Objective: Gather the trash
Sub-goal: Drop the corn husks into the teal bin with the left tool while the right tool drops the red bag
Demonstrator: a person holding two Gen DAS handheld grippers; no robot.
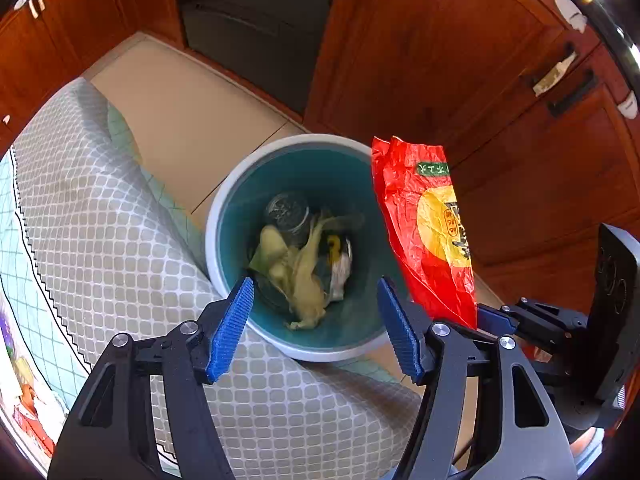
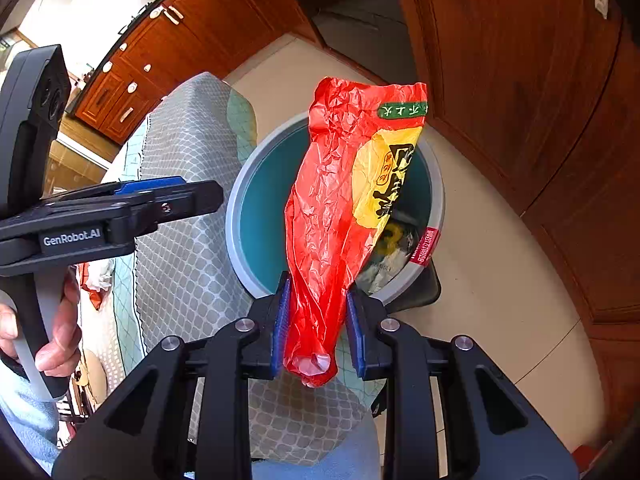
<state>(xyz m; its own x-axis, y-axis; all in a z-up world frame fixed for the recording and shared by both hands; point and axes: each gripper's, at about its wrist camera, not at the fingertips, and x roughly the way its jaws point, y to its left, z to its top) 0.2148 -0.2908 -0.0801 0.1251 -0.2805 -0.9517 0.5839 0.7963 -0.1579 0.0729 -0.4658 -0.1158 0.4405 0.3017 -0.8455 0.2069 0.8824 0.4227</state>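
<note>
A round bin (image 1: 226, 196) with a pale rim and teal inside stands on the floor beside the table. In it lie a yellow-green peel (image 1: 306, 280), a clear jar (image 1: 288, 212) and bits of wrapper. My left gripper (image 1: 315, 280) hangs over the bin's near rim, open, with nothing between its blue pads. My right gripper (image 2: 319, 282) is shut on the lower end of a crumpled red and yellow snack bag (image 2: 332, 200), which stands up over the bin (image 2: 240, 208). In the left wrist view the bag (image 1: 408, 208) is at the bin's right edge.
A table under a grey checked cloth (image 1: 120, 240) presses against the bin's left side. Dark wooden cabinets (image 1: 440, 60) close off the back and right. Beige floor tiles (image 1: 180, 112) lie beyond the bin. A person's hand (image 2: 60, 344) grips the left tool's handle.
</note>
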